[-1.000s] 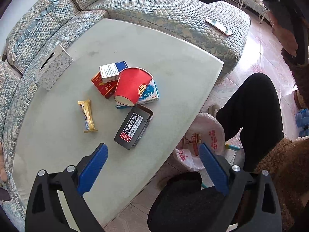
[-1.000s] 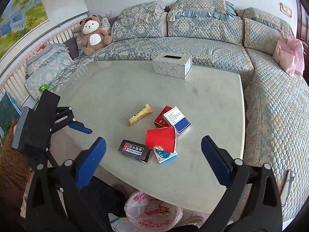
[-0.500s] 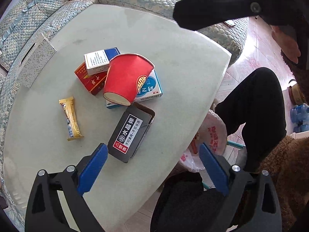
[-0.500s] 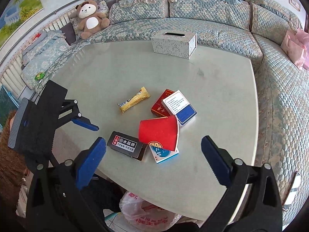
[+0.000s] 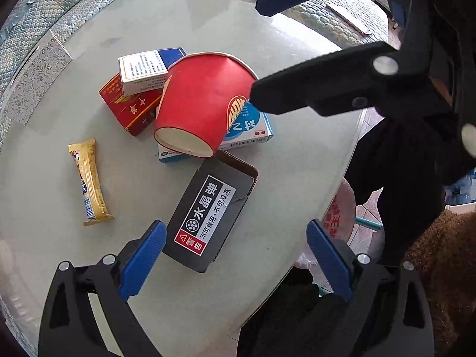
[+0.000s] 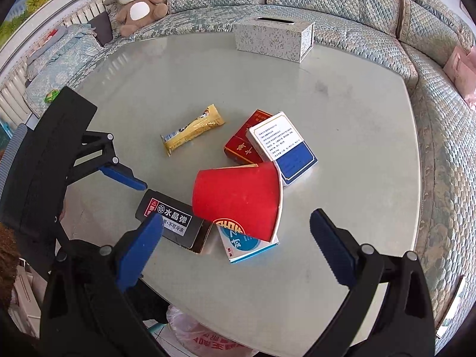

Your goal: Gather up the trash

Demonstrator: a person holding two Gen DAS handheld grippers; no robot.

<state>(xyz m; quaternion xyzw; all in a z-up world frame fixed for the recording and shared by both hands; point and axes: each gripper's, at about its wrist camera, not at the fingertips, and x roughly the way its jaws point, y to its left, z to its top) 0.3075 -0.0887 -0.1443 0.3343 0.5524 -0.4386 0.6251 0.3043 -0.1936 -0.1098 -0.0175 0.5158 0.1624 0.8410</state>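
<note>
A pile of trash lies on the grey table [image 6: 342,119]. A red paper cup [image 5: 202,107] [image 6: 238,196] lies on its side over a blue-and-white box [image 5: 250,131] [image 6: 247,244]. Beside it are a red pack [image 5: 131,110] [image 6: 244,145], a white-and-blue pack [image 5: 145,68] [image 6: 282,145], a gold snack wrapper [image 5: 89,178] [image 6: 193,129] and a black box [image 5: 208,211] [image 6: 169,217]. My left gripper [image 5: 235,238] is open, low over the black box. My right gripper [image 6: 235,229] is open, just above the cup.
A patterned tissue box [image 6: 273,40] stands at the table's far side. A white trash bag [image 6: 205,339] [image 5: 342,211] sits on the floor below the near edge. A quilted sofa [image 6: 440,154] wraps around the table, with a teddy bear [image 6: 136,6] on it.
Both grippers have moved down and closer to the pile. The left one now hangs over the black box and the right one over the cup. Both stay open; the trash has not moved.
</note>
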